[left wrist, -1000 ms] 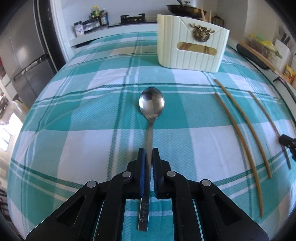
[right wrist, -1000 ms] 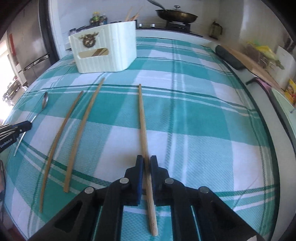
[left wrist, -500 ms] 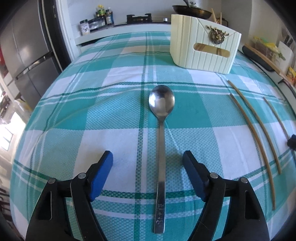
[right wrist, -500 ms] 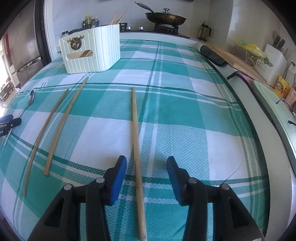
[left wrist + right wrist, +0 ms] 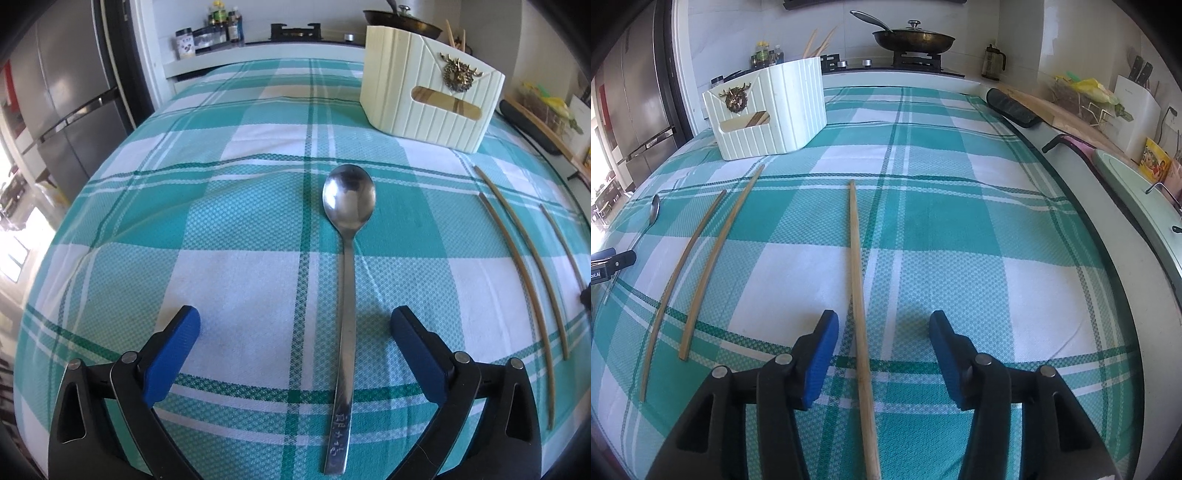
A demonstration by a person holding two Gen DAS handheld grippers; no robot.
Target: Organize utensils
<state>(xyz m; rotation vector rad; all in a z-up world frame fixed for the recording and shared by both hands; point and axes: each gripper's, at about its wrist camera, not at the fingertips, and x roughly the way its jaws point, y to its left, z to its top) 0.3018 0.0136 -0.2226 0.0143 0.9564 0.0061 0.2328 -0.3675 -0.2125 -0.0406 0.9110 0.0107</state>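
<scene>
- We see a steel spoon (image 5: 347, 280) lying flat on the bench's teal-and-white checked cloth (image 5: 229, 229), bowl toward 12 o'clock, stamped handle toward 6.
- Our left tongs (image 5: 295, 325) have just been opening and stand wide; the handle lies between the blue pads (image 5: 173, 354), untouched.
- Our right tongs (image 5: 881, 328) have just been opening too, about half wide, astride a loose wooden chopstick (image 5: 858, 295).
- Two more chopsticks (image 5: 701, 258) lie at 9 o'clock of it.
- The cream ribbed holder (image 5: 768, 110) stands at 11 o'clock; sticks, perhaps chopsticks, rise behind it.
- The chopstick's near end is cut off by the frame edge.
</scene>
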